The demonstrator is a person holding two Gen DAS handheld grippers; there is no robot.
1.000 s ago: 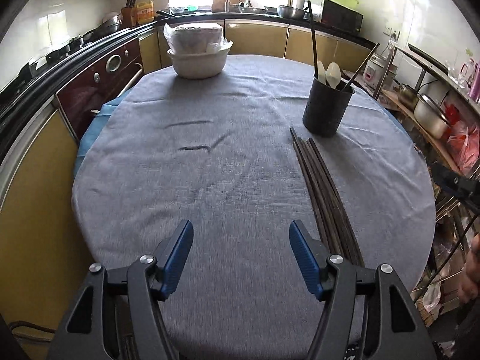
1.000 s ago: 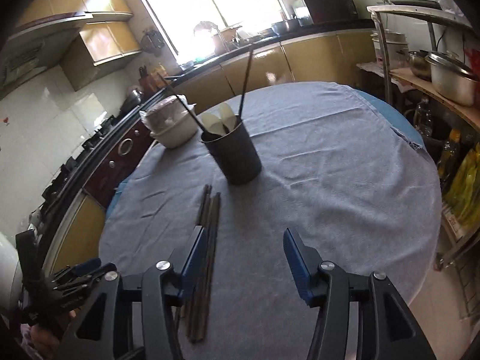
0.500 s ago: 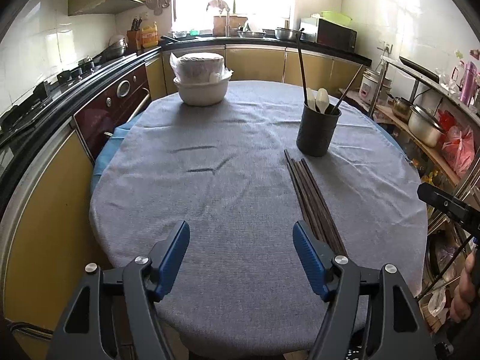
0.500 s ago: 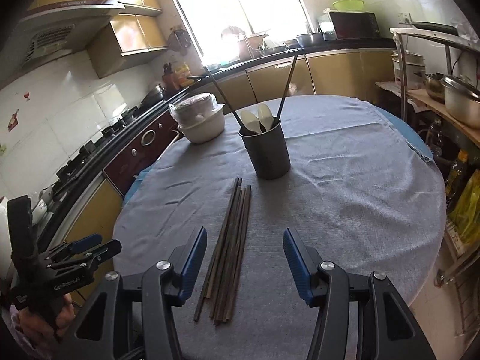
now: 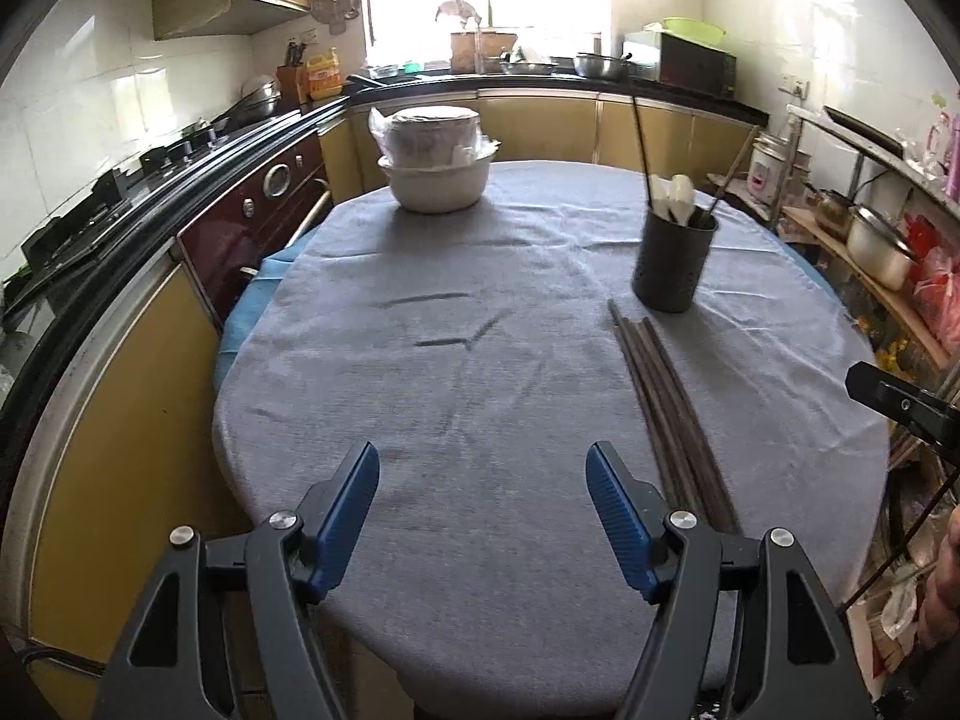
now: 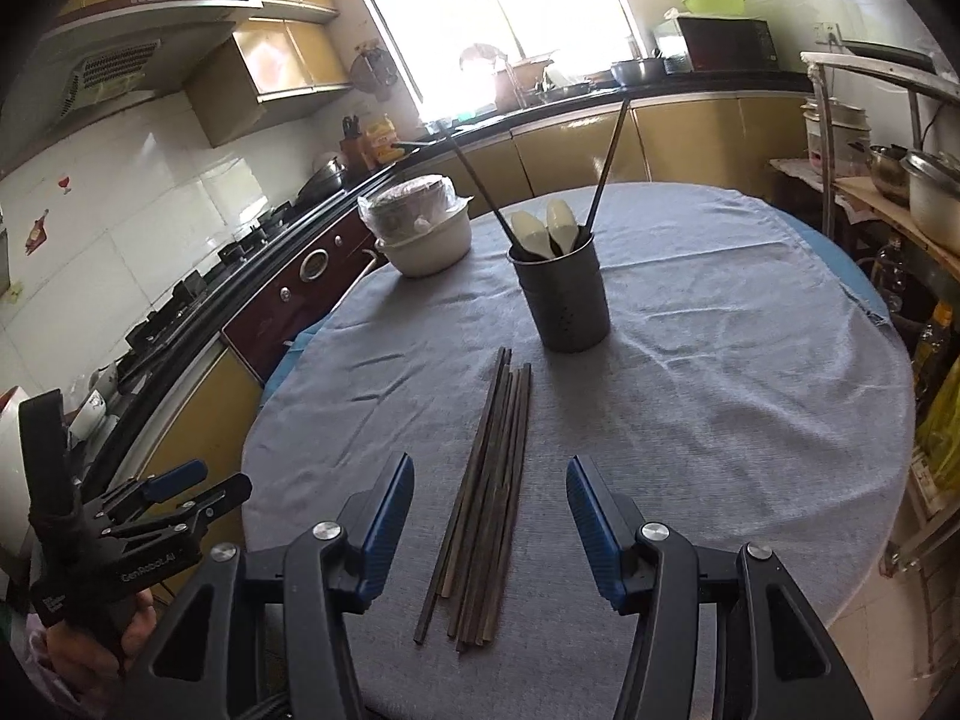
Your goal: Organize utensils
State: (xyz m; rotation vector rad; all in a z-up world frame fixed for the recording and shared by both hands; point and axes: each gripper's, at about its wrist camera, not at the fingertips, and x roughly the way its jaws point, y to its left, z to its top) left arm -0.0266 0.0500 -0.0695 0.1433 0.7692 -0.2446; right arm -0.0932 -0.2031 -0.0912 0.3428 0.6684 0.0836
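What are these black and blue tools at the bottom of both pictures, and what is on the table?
There is no robot here. A person holds one hand-held gripper in each hand, and a small wide-angle camera on each looks forward along its two blue-padded fingers. One picture comes from the left hand-held gripper, the other from the right hand-held gripper. Both are open and hold nothing.

The round table has a grey cloth. On it lies a bundle of dark chopsticks, straight ahead of the right gripper. Behind them stands a dark utensil cup with white spoons and a few chopsticks in it. Farther back is a white bowl with wrapped dishes stacked in it. In the right view, the left gripper also shows at the lower left edge.
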